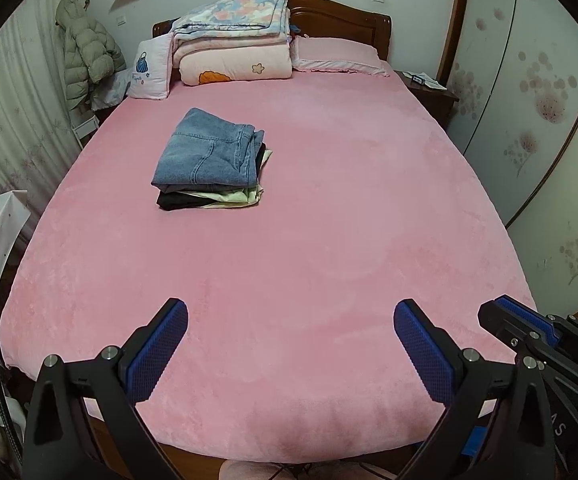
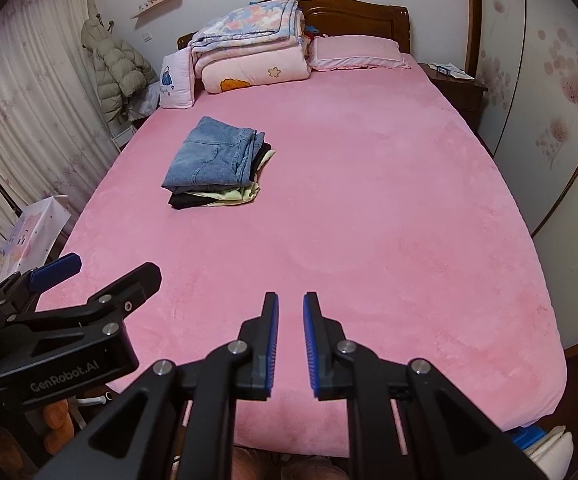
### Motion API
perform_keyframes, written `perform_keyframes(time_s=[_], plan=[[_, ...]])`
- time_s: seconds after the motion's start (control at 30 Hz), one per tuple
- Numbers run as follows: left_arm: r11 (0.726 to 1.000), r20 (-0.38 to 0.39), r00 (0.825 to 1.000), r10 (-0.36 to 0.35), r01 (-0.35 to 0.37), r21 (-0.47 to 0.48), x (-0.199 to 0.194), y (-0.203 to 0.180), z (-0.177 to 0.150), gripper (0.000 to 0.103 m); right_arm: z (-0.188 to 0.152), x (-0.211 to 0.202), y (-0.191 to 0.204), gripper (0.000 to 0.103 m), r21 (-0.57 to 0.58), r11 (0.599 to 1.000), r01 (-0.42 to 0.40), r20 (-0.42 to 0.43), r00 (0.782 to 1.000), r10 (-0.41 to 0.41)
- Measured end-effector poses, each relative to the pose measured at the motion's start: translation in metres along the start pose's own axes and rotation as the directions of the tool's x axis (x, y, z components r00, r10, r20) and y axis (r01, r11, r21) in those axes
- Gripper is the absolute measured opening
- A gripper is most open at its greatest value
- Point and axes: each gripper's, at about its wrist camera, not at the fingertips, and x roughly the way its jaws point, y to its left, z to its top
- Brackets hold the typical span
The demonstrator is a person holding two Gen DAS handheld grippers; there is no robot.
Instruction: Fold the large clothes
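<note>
Pink bed surface [image 1: 329, 240] is lying open across near, middle and right. 1 obstacle is sitting far-left of centre: a stack of folded clothes [image 1: 211, 160], jeans on top. Bedding pile [image 1: 233, 40] and pillow [image 1: 337, 56] are blocking the far edge along the headboard. Nightstand [image 1: 429, 92] is standing far right, beside the bed.

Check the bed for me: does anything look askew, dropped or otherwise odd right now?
Nothing stands out. The folded blue denim jeans sit on a small stack with black and pale yellow clothes on the pink plush bedspread; lower layers stick out slightly. Both grippers, left and right, are empty.
</note>
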Motion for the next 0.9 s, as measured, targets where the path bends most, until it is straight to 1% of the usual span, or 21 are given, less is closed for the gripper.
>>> perform_keyframes(time_s=[0.27, 0.33, 0.37, 0.63, 0.9], plan=[[1.0, -0.009, 1.0, -0.011, 0.011, 0.004, 0.001, -0.001, 0.003, 0.103, 0.004, 0.003, 0.003, 0.014, 0.001, 1.0, 0.006, -0.014, 1.0, -0.006], [1.0, -0.014, 1.0, -0.014, 0.014, 0.008, 0.003, -0.002, 0.004, 0.102, 0.005, 0.002, 0.003, 0.022, 0.0, 1.0, 0.002, -0.011, 1.0, -0.002], [1.0, -0.015, 1.0, -0.014, 0.014, 0.009, 0.003, -0.003, 0.004, 0.102, 0.005, 0.002, 0.003, 0.024, 0.001, 1.0, -0.002, -0.008, 1.0, 0.002], [0.999, -0.026, 0.999, -0.034, 0.034, 0.005, 0.006, -0.004, 0.008, 0.102, 0.01, 0.001, -0.004, 0.025, 0.024, 1.0, -0.003, -0.001, 1.0, 0.003], [0.999, -0.033, 0.999, -0.032, 0.032, 0.007, 0.008, -0.006, 0.009, 0.102, 0.01, 0.003, -0.007, 0.025, 0.038, 0.999, -0.015, -0.005, 1.0, 0.015]])
